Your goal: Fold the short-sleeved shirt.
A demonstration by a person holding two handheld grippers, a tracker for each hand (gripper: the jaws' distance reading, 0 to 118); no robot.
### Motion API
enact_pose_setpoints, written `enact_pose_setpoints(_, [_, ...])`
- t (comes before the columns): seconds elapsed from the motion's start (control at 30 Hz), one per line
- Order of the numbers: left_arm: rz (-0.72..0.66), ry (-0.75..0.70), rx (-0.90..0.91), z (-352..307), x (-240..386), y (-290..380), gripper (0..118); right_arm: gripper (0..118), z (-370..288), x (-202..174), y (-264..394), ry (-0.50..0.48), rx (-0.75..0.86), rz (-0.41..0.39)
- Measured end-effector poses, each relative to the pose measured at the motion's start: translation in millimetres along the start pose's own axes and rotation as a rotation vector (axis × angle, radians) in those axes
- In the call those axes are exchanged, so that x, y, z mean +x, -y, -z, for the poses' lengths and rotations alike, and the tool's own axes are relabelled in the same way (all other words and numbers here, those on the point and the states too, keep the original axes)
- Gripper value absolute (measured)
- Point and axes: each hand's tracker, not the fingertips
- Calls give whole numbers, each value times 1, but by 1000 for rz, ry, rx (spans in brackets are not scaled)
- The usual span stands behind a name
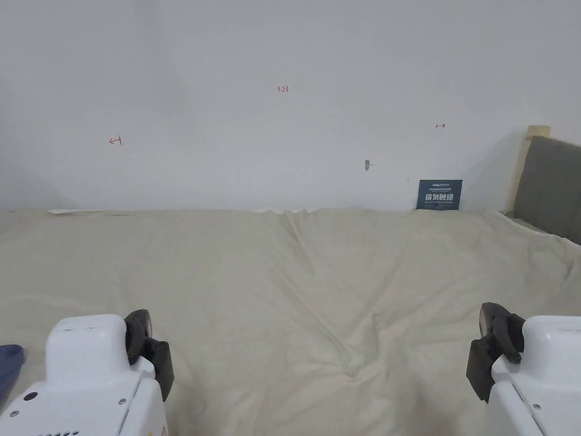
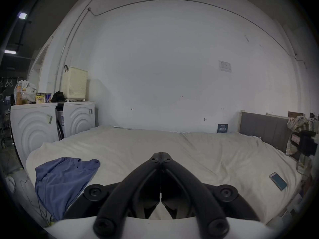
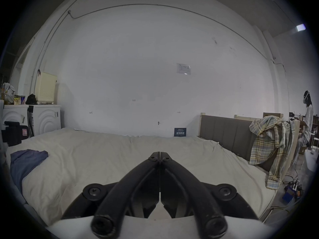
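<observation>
Both jaws closed empty, left gripper (image 2: 160, 154) and right gripper (image 3: 160, 154) over bed (image 1: 318, 272); open before taking crumpled blue shirt (image 2: 60, 179) at bed's left edge.

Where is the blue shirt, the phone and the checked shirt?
blue shirt (image 2: 63, 179), left gripper view, middle of the crumpled cloth.
phone (image 2: 278, 181), left gripper view, middle of its face.
checked shirt (image 3: 269, 146), right gripper view, hanging front.

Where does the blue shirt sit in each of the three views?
Head view: blue shirt, a sliver at the left edge beside the left gripper.
Left gripper view: lower left, crumpled on the bed's corner.
Right gripper view: far left.
Shared landmark: dark sign against the wall.
</observation>
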Motion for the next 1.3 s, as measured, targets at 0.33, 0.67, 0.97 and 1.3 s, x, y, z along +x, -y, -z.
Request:
enact_pose_setpoints(0.33, [39, 35, -3, 1, 6, 1, 0, 0, 5, 1, -1, -22, -14, 0])
enact_pose_setpoints(0.67, [52, -34, -12, -8, -17, -6, 0, 0, 17, -23, -5, -113, -37, 5])
enact_pose_setpoints(0.97, [17, -294, 7, -44, -93, -18, 0, 0, 32, -114, -19, -382, -15, -32])
enact_pose_setpoints(1.3, [4, -579, -2, -110, -172, -23, 0, 0, 11, -238, -25, -726, 7, -40])
